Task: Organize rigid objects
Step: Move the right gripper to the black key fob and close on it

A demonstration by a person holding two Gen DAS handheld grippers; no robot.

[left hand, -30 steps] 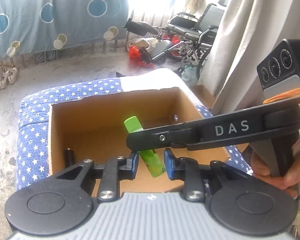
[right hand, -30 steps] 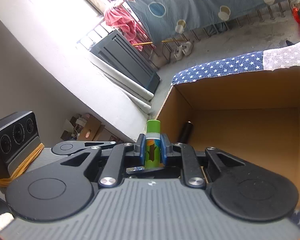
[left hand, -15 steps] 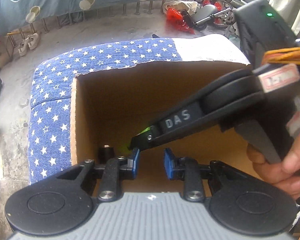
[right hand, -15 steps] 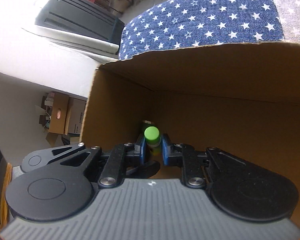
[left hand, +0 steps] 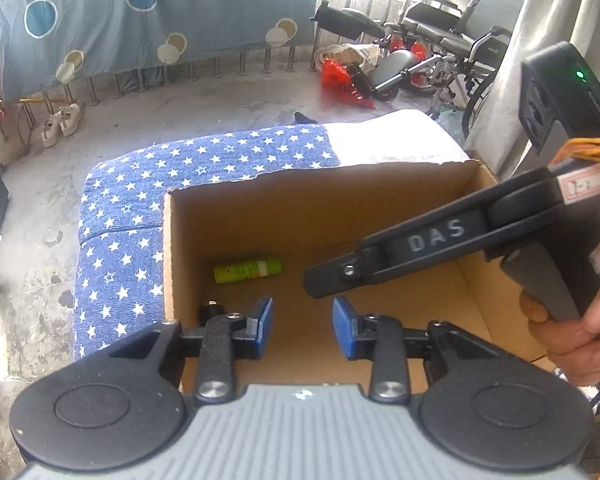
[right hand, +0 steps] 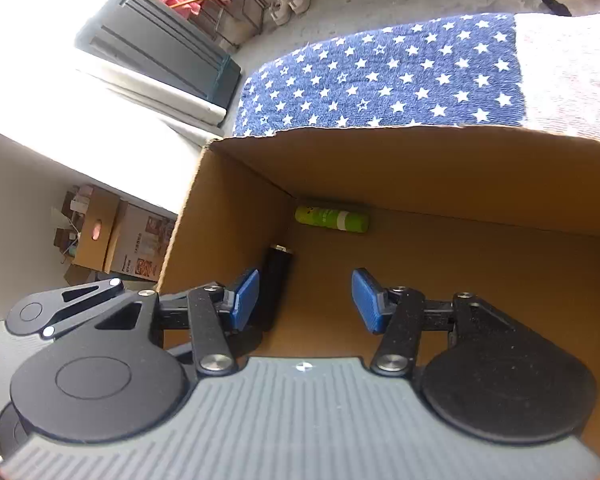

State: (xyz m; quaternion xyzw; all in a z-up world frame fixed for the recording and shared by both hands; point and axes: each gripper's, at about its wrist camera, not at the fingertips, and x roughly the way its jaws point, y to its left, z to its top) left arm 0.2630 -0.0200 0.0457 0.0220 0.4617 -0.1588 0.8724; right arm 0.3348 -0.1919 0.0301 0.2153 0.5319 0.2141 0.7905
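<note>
A green tube lies on its side on the floor of an open cardboard box, near the far left corner; it also shows in the right wrist view. A black cylinder lies by the box's left wall, partly hidden behind my fingers. My left gripper is open and empty over the box's near edge. My right gripper is open and empty above the box floor; its side shows in the left wrist view.
The box stands on a cushion with a blue star-pattern cover. Concrete floor, shoes and a wheelchair lie beyond. Cardboard boxes sit on the floor to the left.
My right gripper has opened and let go of the green tube, which now lies in the box. The right gripper has pulled up and back. The left gripper stayed open.
</note>
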